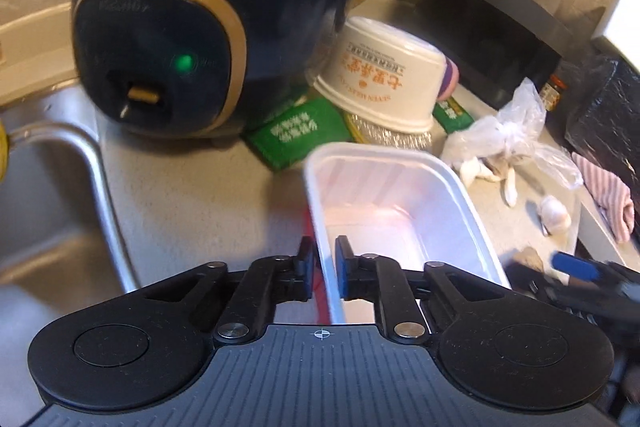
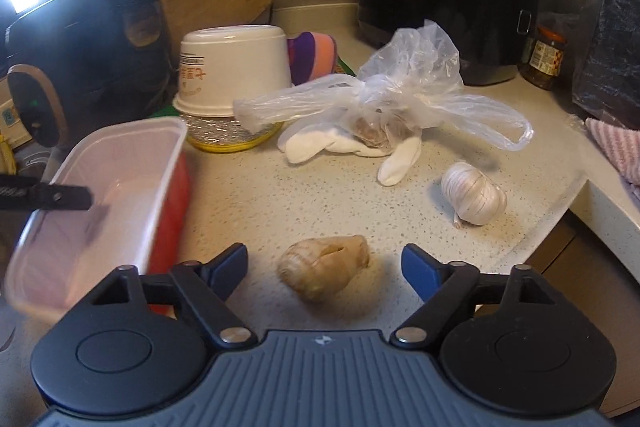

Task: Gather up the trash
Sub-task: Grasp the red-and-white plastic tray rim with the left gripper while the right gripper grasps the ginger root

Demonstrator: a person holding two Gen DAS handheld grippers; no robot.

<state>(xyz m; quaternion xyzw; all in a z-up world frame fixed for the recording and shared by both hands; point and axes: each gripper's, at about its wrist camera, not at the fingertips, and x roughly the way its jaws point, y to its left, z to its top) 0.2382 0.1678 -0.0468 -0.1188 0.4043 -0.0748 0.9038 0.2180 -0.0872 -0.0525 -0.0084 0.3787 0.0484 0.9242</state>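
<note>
Husk scrap (image 2: 324, 267) lying on the surface (image 2: 320, 195) dead ahead between the spread right tongs (image 2: 324, 267), long axis running across from pad to pad, far nearer than the left tongs (image 1: 324, 263), clamped on the white tray (image 1: 400, 195) wall.

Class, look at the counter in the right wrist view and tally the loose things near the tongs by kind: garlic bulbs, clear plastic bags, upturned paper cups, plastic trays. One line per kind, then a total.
Garlic bulbs: 2, a white garlic bulb and a brownish garlic bulb
Clear plastic bags: 1, the knotted plastic bag
Upturned paper cups: 1, the white cup
Plastic trays: 1, the white tray
Total: 5
</note>
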